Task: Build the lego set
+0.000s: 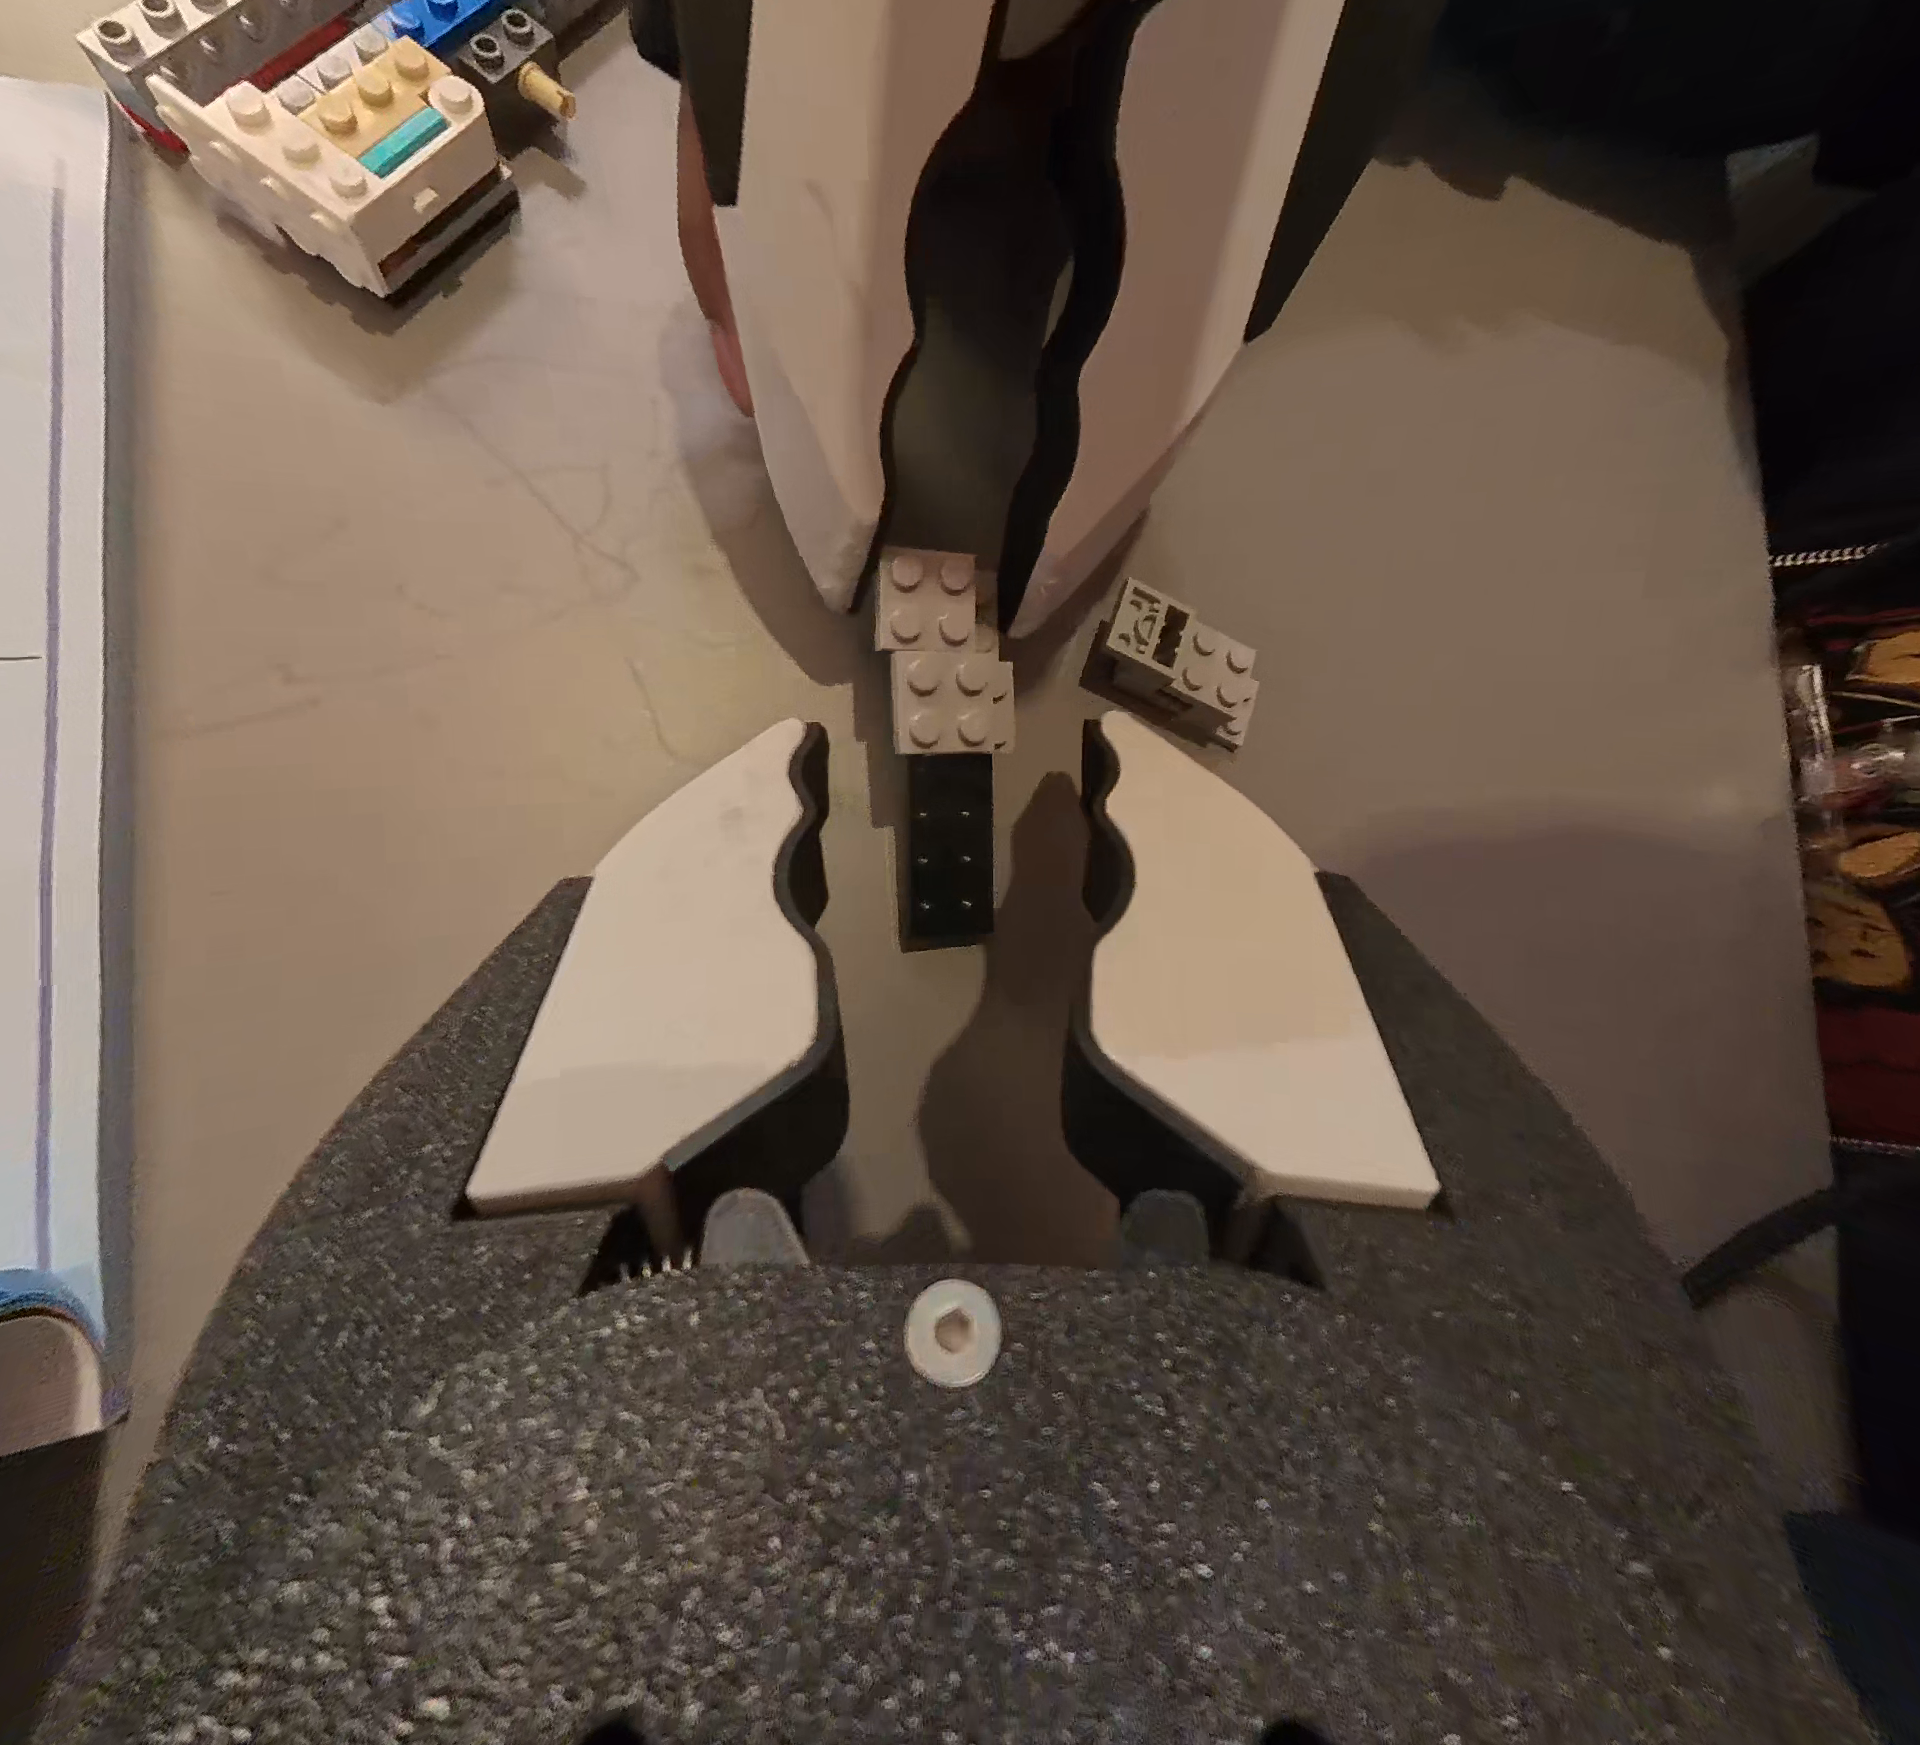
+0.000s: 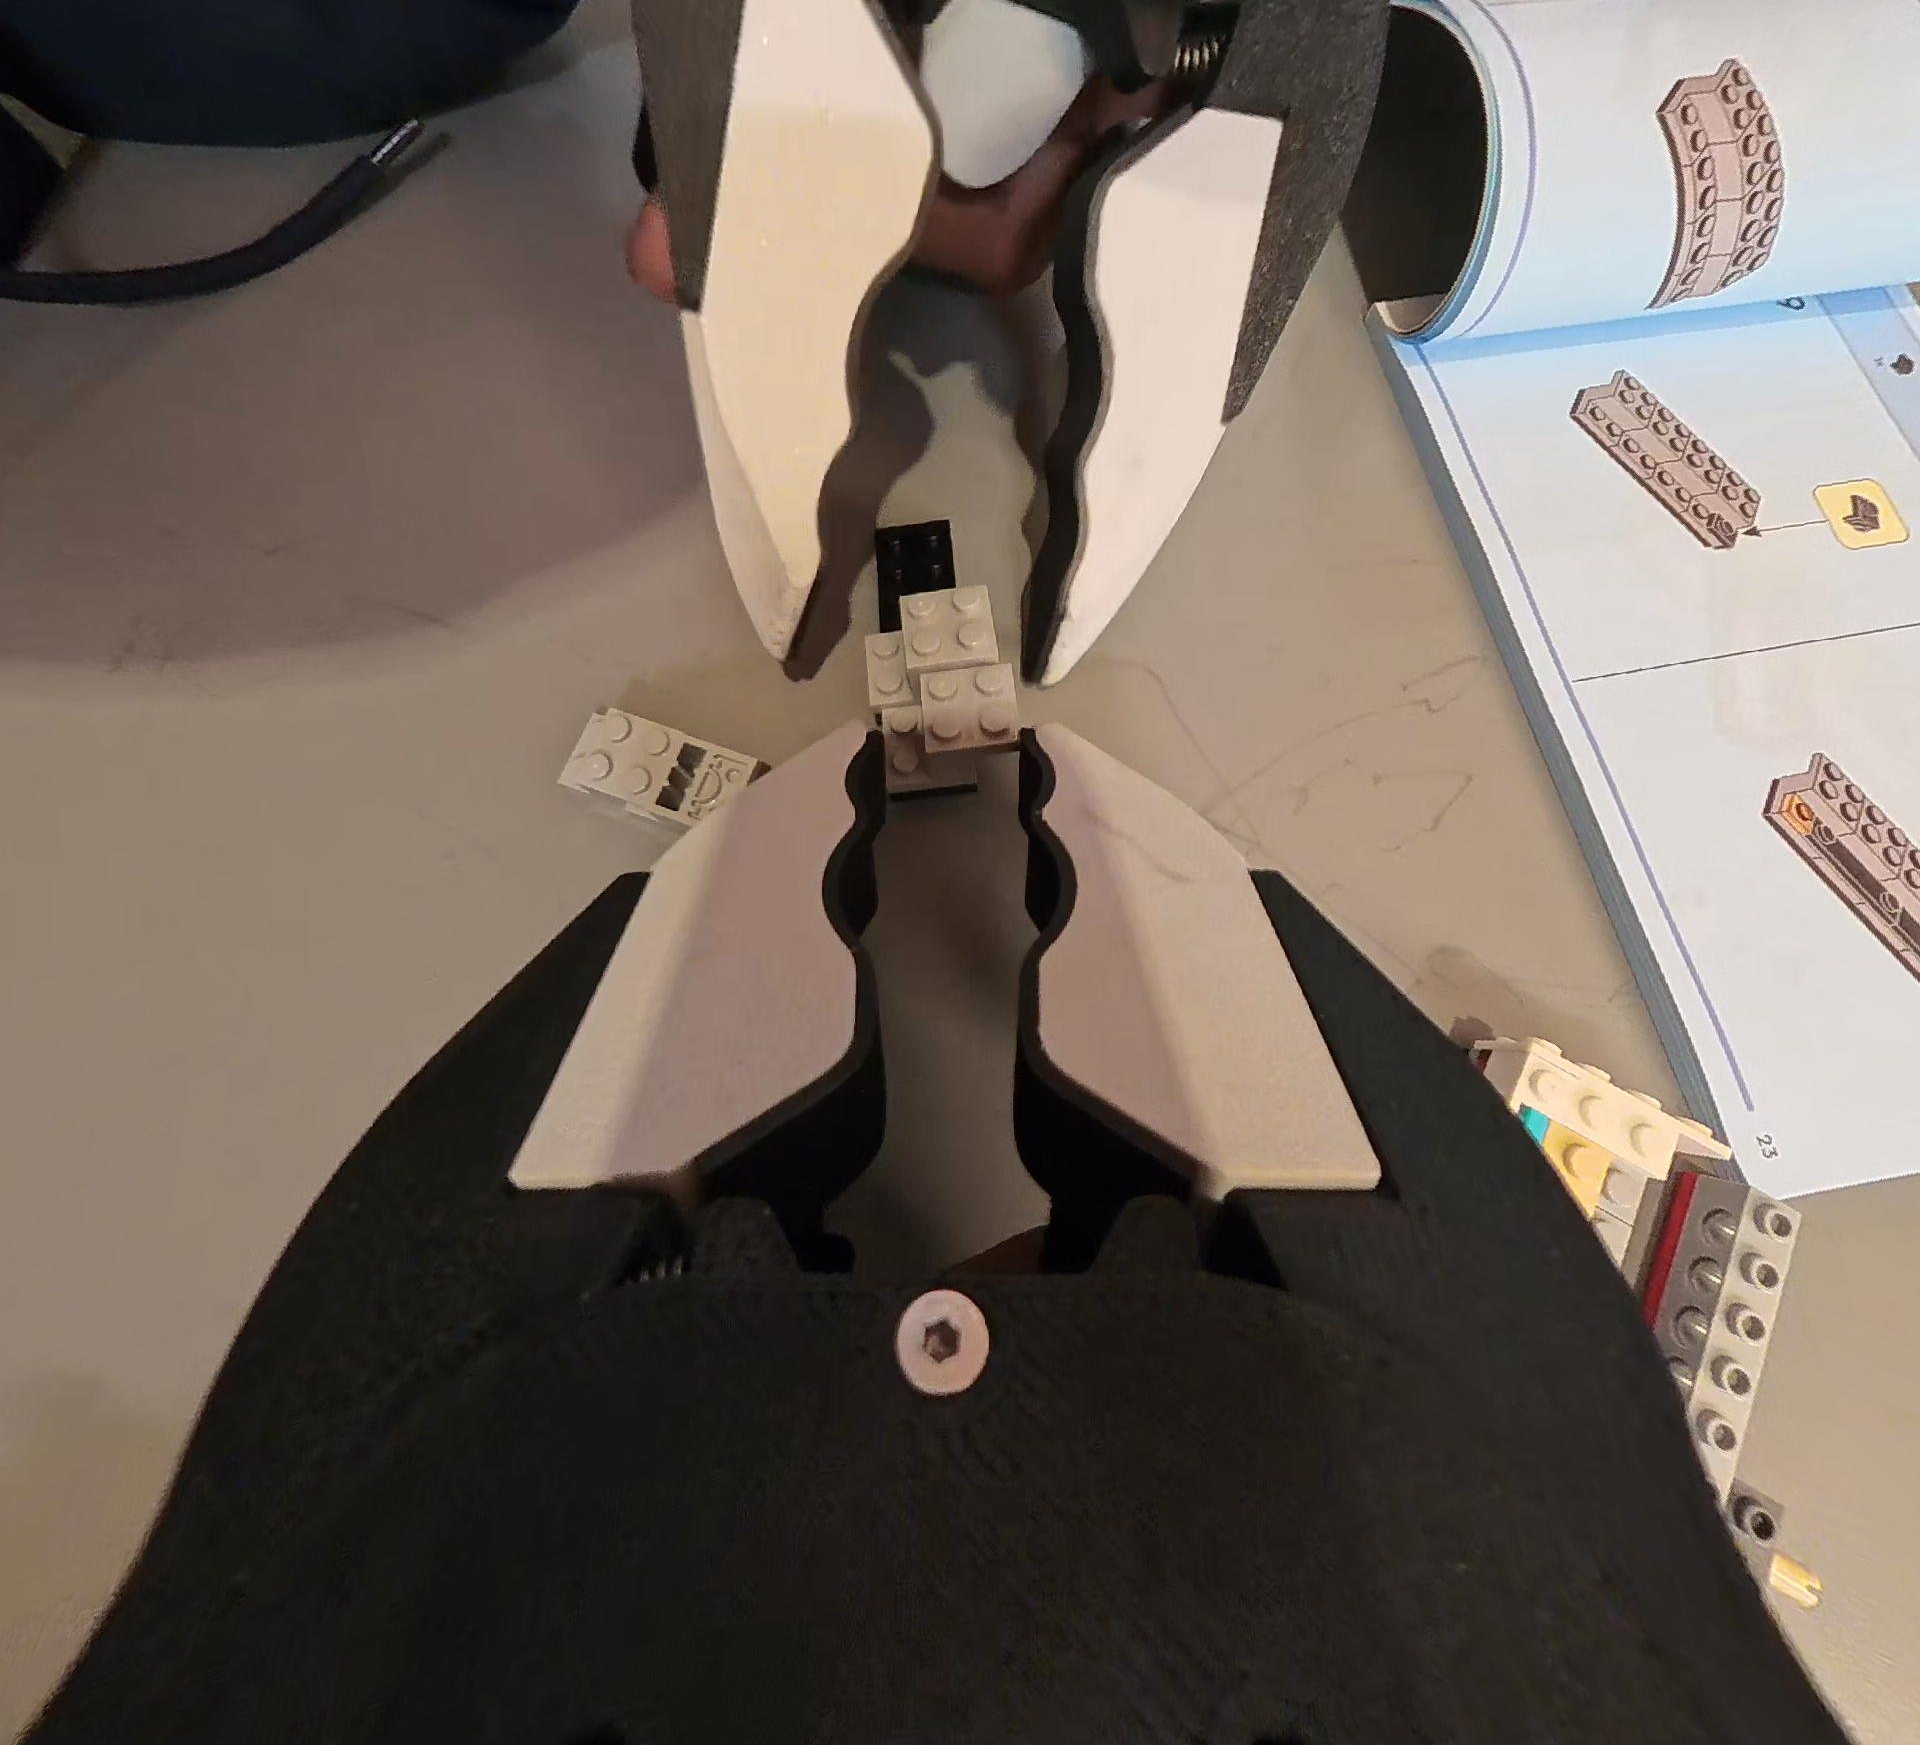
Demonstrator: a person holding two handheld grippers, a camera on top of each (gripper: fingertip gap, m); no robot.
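**Two grippers facing over a small brick stack**

The left gripper [image 1: 954,739] is hanging wide open, gripping nothing, around a black plate [image 1: 948,854]. The right gripper [image 2: 945,739] is clamping the grey bricks [image 2: 966,708] stacked on the plate's far end, on the table [image 1: 416,552].

The left gripper [image 1: 954,739] stands open around a black plate [image 1: 948,854]; the right gripper [image 1: 928,609] seemingly pinches the grey bricks [image 1: 928,615] stacked on it.

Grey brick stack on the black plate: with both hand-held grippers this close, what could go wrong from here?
1. The right hand-held gripper pinches only the stack's far grey brick; lifting might split the stack.
2. The left hand-held gripper stands open astride the black plate, so the plate could shift.
3. The loose grey piece lies close to its right fingertip and may get knocked.
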